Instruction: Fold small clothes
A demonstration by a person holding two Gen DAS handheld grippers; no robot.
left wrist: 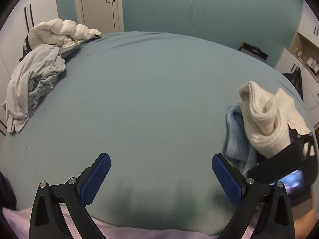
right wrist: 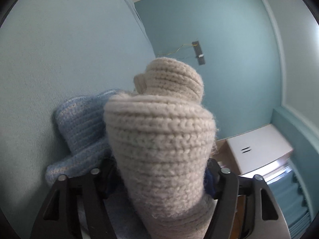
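While your right tool (right wrist: 159, 181) is clamped on the cream chunky-knit garment (right wrist: 159, 139), that piece stands bunched up between its fingers, lifted at the right side of the teal-sheeted bed (left wrist: 155, 91). A pale blue knitted garment (right wrist: 79, 127) lies just beside and partly under it, touching; whether any of the blue knit is caught in the grip, you cannot tell from here.

Your left tool (left wrist: 160, 179) hangs wide, holding nothing, over bare sheet near the bed's front edge, well apart from both knits.

Far left corner: a heap of grey jersey clothes (left wrist: 31, 83) and a white puffy quilted jacket (left wrist: 63, 29), untouched.

Risks, as judged:
- The cream knit is held by a thick wad, not an edge. Lift further and it may unroll unevenly or slip out, since bulky wool compresses and creeps.
- Fuzzy fibres of the two knits could cling; pulling the cream one may drag the blue one off the bed's right side.
- With only one tool engaged, spreading it flat will likely leave twists. Bring the left tool across to a free corner first.
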